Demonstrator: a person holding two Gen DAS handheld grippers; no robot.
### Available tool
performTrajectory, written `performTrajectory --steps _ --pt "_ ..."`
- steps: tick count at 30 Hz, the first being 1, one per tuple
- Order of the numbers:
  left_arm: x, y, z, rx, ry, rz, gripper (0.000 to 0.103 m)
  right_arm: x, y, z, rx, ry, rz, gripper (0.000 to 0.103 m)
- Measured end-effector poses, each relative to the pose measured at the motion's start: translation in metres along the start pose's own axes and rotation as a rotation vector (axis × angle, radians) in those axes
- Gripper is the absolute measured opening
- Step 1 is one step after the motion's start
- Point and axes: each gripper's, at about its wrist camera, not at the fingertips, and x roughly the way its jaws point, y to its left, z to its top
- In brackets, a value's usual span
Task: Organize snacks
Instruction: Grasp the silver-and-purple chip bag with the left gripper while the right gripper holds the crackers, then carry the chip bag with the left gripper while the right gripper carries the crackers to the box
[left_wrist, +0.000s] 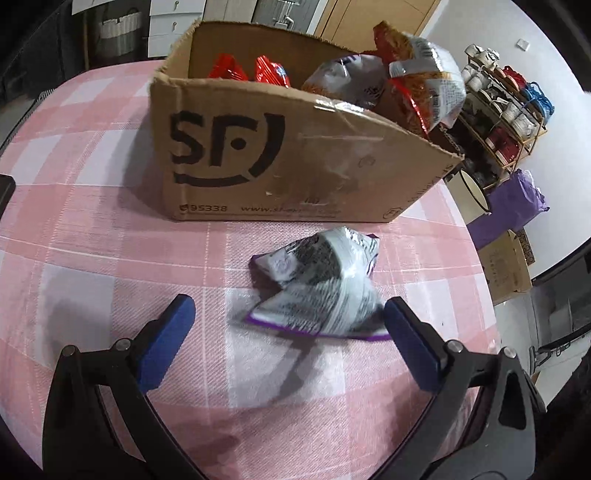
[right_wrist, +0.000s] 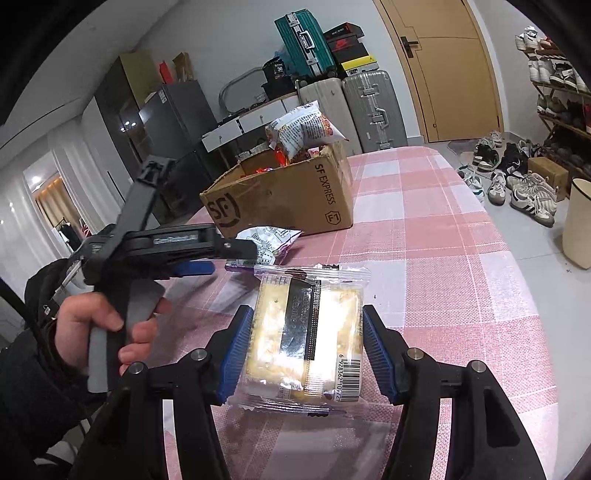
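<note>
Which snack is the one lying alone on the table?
Find the cardboard box on the pink checked tablecloth. Just in front of it lies a crumpled white packet with purple edges, the only snack loose on the cloth.

- Tablecloth (left_wrist: 92, 229): pink and white checks.
- Cardboard box (left_wrist: 295, 162): brown, black logo print.
- Snack packet (left_wrist: 317, 288), frame centre: white, black text, purple edge.
- Cracker packet (right_wrist: 303, 339): clear wrapper, pale yellow crackers.
- Gripper pads (right_wrist: 236, 354): blue.

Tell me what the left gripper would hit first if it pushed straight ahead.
Most likely the purple-and-white snack packet, lying on the pink checked tablecloth just beyond the open left gripper. The cardboard box stands behind it. Depth is hard to judge.
</note>
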Motion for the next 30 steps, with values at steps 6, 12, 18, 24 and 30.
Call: performTrajectory --steps 6,12,18,24,30 --pt "0.015 -0.016 0.009 0.036 -0.004 0.048 0.102 0.002 -0.004 0.0 0.014 -0.006 0.014 0.059" --pt "0.03 -0.022 0.014 0.06 -0.003 0.092 0.093 0.002 -0.004 -0.001 0.016 -0.003 0.014 0.059" --pt "0.028 -0.023 0.013 0.082 -0.011 0.07 0.075 0.004 -0.006 -0.002 0.025 -0.001 0.006 0.059" --pt "0.02 -0.02 0.005 0.098 -0.011 0.059 0.071 0.002 -0.001 -0.001 0.021 -0.002 0.004 0.059" --pt "0.007 -0.022 0.002 0.141 -0.009 0.032 0.053 -0.007 0.007 0.004 0.01 -0.017 0.0 0.059"
